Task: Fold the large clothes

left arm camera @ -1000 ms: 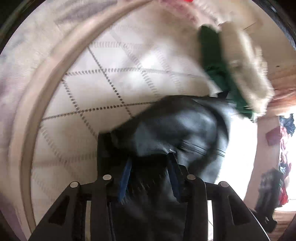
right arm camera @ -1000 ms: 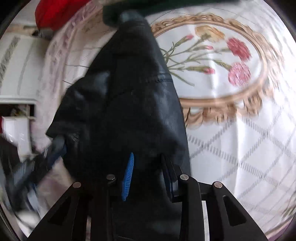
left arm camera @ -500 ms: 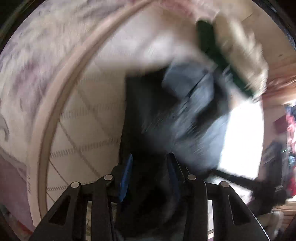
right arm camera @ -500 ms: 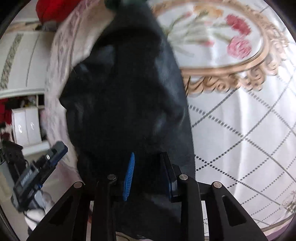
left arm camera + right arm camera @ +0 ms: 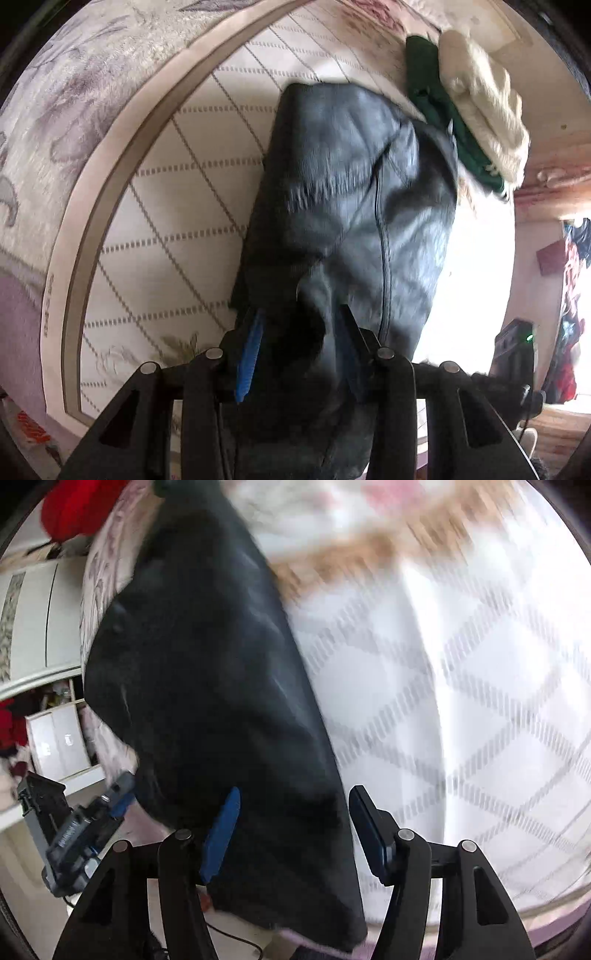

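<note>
The dark garment, black and leather-like w/ a long seam, runs from the bottom centre up to the upper middle of the left wrist view. It lies on the patterned bedspread, cream w/ a dotted lattice. Near its far end, upper right of the frame, a green folded item and a cream knit item lie side by side; the garment tip is just beside the green one.

The left claw is clenched on the near edge of the garment, fabric bunched between the blue pads. The right claw looks more released: the right finger stands apart from the cloth, the garment passes btw. the fingers and hangs over the lower edge of the bedspread. This view is blurred, so whether the blue pad on the left touches the fabric I cannot tell. The other claw is seen at lower left of this view.

My judgement: the step is to lay the garment flat for a fold. To do it well, keep both near corners level and the edge taut btw. them, re-grip w/ the right claw before pulling, and lower the fabric slowly so no crease is trapped. Keep the far end away from the green item, or it drags the pile.
</note>
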A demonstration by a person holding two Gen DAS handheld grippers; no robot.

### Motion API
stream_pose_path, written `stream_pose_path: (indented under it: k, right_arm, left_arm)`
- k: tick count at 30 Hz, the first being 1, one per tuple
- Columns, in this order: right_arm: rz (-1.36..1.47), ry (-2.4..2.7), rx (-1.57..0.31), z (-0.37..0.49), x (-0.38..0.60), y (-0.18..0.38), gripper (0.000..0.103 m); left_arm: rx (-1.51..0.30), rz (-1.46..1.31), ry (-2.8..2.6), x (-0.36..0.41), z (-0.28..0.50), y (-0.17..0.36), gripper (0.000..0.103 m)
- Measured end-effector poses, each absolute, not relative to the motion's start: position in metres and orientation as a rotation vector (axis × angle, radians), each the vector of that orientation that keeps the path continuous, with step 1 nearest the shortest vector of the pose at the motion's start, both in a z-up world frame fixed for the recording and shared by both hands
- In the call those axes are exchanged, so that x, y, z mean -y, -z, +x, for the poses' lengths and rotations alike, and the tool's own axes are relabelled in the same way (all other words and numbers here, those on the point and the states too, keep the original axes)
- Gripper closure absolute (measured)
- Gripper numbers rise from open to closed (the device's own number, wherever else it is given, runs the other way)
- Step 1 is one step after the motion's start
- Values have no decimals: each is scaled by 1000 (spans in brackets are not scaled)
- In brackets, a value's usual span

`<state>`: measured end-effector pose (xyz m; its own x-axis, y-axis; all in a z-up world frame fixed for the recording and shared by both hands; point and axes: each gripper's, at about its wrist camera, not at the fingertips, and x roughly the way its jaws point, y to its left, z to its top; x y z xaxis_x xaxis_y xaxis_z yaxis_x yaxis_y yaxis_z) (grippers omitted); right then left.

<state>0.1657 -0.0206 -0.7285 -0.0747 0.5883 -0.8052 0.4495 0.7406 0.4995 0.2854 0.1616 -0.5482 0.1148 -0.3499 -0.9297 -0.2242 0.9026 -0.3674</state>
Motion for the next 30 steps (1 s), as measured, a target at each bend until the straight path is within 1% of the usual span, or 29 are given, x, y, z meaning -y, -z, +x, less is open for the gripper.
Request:
stream_pose_path:
  k: [2, 3, 4, 7, 10, 12, 13, 14, 15, 16, 17, 18, 21, 24, 25, 26, 27, 28, 30]
  right_arm:
    - [886, -143, -1767, 136, 14, 749, 39]
    - [896, -154, -1791, 127, 7, 759, 43]
    - [915, -161, -1797, 118, -1, 766, 57]
    - [926, -189, -1771, 113, -20, 766, 58]
    - [964, -307, -1829, 115, -27, 761, 58]
    - [863, -329, -1861, 126, -25, 751, 58]
    - [810, -319, -1842, 136, -21, 743, 58]
    - [770, -296, -1785, 150, -7, 730, 56]
    - [759, -279, -1752, 160, 2, 722, 44]
    - [761, -243, -1691, 181, 18, 713, 30]
    - [775, -220, -1648, 195, 26, 712, 25]
    - [802, -190, -1576, 220, 39, 710, 23]
    - [859, -180, -1438, 292, 49, 723, 23]
    - [901, -238, -1380, 352, 46, 742, 22]
    - [900, -258, -1340, 367, 42, 740, 35]
    - [873, -276, -1328, 377, 35, 736, 59]
    - [845, -258, -1358, 381, 29, 736, 77]
    - [857, -231, -1335, 379, 29, 732, 86]
    - [926, -150, -1295, 363, 28, 724, 88]
  left_arm:
    - [-1510, -459, 83, -156, 280, 567, 64]
    - [-1523, -465, 74, -159, 281, 578, 62]
    - [-1526, -474, 74, -158, 280, 587, 61]
    - [-1522, -462, 63, -159, 288, 592, 59]
    - [-1505, -412, 59, -161, 293, 576, 59]
    - [-1496, -434, 59, -162, 287, 565, 60]
    - [-1495, -443, 54, -161, 285, 562, 60]
    - [-1494, -452, 48, -161, 282, 559, 62]
    - [-1489, -466, 39, -158, 279, 556, 62]
    - [-1486, -477, 32, -157, 276, 555, 62]
    - [-1480, -489, 26, -156, 276, 554, 62]
    - [-1469, -505, 12, -153, 275, 555, 62]
    - [-1470, -535, -22, -140, 285, 561, 62]
    - [-1463, -557, -51, -135, 293, 562, 62]
    - [-1449, -561, -46, -137, 294, 558, 62]
    - [-1438, -553, -46, -137, 294, 554, 62]
    - [-1430, -540, -47, -135, 295, 549, 62]
    - [-1427, -539, -41, -134, 293, 545, 62]
    - [-1419, -533, -27, -129, 289, 533, 62]
